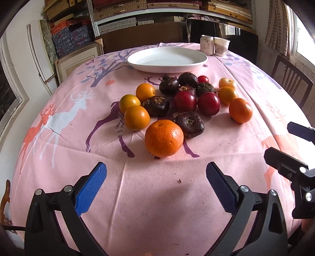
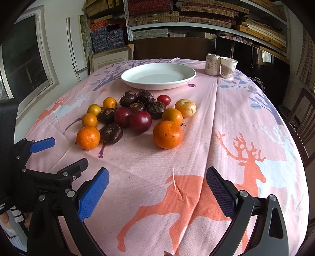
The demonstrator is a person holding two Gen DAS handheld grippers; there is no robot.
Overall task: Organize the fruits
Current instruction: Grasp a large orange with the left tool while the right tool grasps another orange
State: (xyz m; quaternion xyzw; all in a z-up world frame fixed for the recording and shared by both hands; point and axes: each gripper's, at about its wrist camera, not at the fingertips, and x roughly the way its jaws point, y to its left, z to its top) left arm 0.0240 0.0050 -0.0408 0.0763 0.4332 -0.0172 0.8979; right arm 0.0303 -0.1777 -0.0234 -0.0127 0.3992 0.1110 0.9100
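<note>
A heap of fruit lies on the pink deer tablecloth [image 1: 137,197]: a large orange [image 1: 163,137] nearest me, several smaller oranges [image 1: 136,117], two red plums [image 1: 208,103], a small red tomato [image 1: 203,79] and several dark water chestnuts [image 1: 189,124]. A white empty plate [image 1: 167,59] sits behind the heap. My left gripper [image 1: 156,187] is open and empty, just short of the large orange. My right gripper [image 2: 157,191] is open and empty, in front of another orange [image 2: 167,134]. The plate [image 2: 158,75] also shows in the right wrist view.
A drink can [image 1: 207,44] and a paper cup [image 1: 221,46] stand at the back right of the table. A wooden chair [image 1: 291,82] stands to the right. Shelves of boxes [image 1: 137,11] line the wall behind. The right gripper's fingers [image 1: 283,163] show at the left view's right edge.
</note>
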